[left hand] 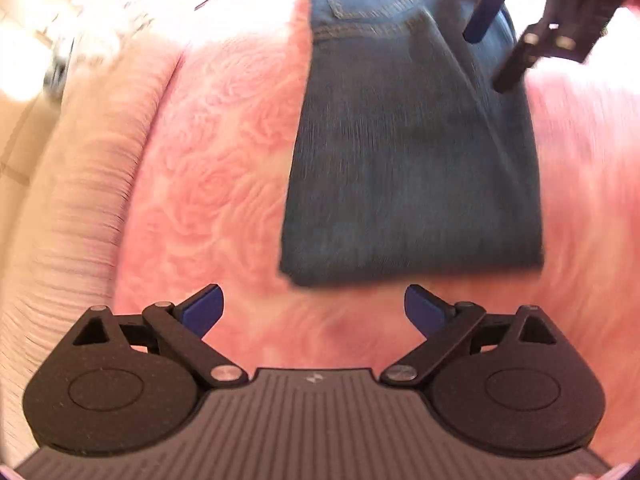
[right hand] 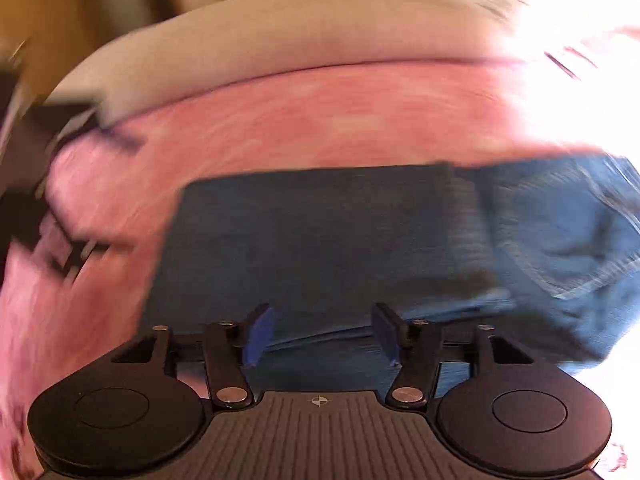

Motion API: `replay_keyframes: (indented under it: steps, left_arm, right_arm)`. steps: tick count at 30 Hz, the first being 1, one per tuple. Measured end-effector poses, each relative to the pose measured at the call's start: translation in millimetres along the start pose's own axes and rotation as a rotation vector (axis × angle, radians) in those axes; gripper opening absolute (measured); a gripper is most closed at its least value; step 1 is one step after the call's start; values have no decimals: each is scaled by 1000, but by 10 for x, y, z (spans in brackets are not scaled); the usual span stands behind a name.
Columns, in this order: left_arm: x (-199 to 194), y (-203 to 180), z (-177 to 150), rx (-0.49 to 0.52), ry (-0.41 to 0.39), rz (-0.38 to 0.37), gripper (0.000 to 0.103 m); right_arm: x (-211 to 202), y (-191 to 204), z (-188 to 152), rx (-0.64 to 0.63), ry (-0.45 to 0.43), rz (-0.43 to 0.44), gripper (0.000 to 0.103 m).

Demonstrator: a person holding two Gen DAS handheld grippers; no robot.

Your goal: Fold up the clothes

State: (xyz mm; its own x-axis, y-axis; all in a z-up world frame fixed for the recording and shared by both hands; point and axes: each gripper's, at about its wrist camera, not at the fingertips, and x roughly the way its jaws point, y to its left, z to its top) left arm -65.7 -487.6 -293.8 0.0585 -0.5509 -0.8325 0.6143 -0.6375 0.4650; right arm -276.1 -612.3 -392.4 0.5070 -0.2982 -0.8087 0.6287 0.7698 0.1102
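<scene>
A pair of blue jeans (left hand: 412, 152) lies folded in a flat block on a pink rose-patterned bedspread (left hand: 208, 184). My left gripper (left hand: 314, 312) is open just short of the jeans' near folded edge, with nothing between its blue pads. In the left wrist view my right gripper (left hand: 494, 58) hangs open over the far right side of the jeans. From the right wrist view, the right gripper (right hand: 322, 334) hovers open above the jeans (right hand: 320, 240), whose pocket and seams show at the right. Both views are blurred by motion.
A pale ribbed blanket edge (left hand: 76, 208) runs along the left side of the bed, and also behind the bedspread (right hand: 320, 116) in the right wrist view. Blurred dark shapes (right hand: 48, 216) sit at the left of the right wrist view.
</scene>
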Motion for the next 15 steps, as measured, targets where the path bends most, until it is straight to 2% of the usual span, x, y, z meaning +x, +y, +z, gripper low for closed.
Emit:
replay_keyframes:
  steps: [5, 8, 10, 13, 14, 15]
  left_arm:
    - [-23, -138, -243, 147, -37, -1, 96]
    - [19, -261, -362, 257, -83, -3, 96]
    - [77, -352, -406, 348, -123, 4, 96]
    - [226, -489, -453, 511, -196, 44, 96]
    - [285, -527, -460, 564, -220, 59, 96]
    - [349, -573, -470, 622, -246, 79, 96]
  right_arm:
    - [210, 1031, -168, -196, -28, -10, 62]
    - [518, 1490, -242, -285, -14, -88, 62]
    - [702, 1645, -308, -344, 7, -169, 62]
    - [887, 1711, -437, -503, 48, -322, 61]
    - [882, 1663, -457, -499, 46, -331, 61]
    - [874, 1618, -477, -497, 43, -340, 55]
